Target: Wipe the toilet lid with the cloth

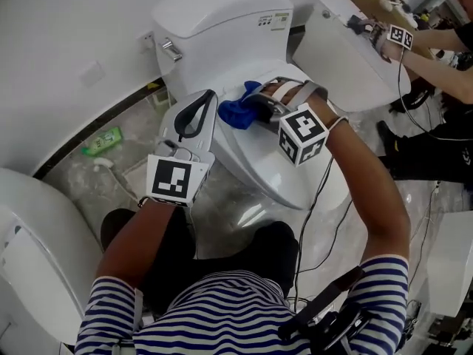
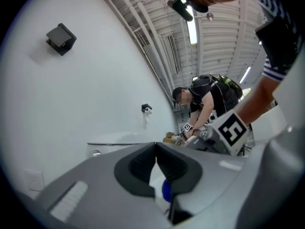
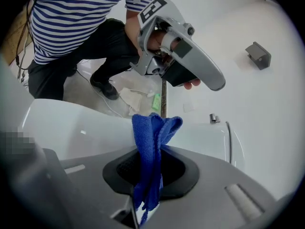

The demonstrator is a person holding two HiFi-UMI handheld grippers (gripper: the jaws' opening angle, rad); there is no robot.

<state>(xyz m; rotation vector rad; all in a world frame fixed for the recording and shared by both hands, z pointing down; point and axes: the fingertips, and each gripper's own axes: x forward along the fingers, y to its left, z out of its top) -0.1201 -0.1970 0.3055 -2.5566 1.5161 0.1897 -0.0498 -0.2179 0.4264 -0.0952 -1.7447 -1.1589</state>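
Observation:
A white toilet with its lid (image 1: 275,174) down fills the middle of the head view, tank (image 1: 222,13) behind it. My right gripper (image 1: 253,108) is shut on a blue cloth (image 1: 235,111) that rests on the lid's rear, near the tank. In the right gripper view the cloth (image 3: 151,144) sticks up, bunched, between the pads, with the lid (image 3: 81,128) beyond. My left gripper (image 1: 210,96) hovers over the lid's left edge, just left of the cloth, jaws together and empty. Its own view shows the pads (image 2: 143,163) meeting, with a sliver of the cloth (image 2: 166,190) below.
A second toilet (image 1: 347,54) stands at the right, where another person's hand (image 1: 384,39) works with a marked gripper. A green packet (image 1: 103,142) lies on the floor at the left. A white fixture (image 1: 33,235) sits at the lower left. Cables (image 1: 314,213) trail by my right arm.

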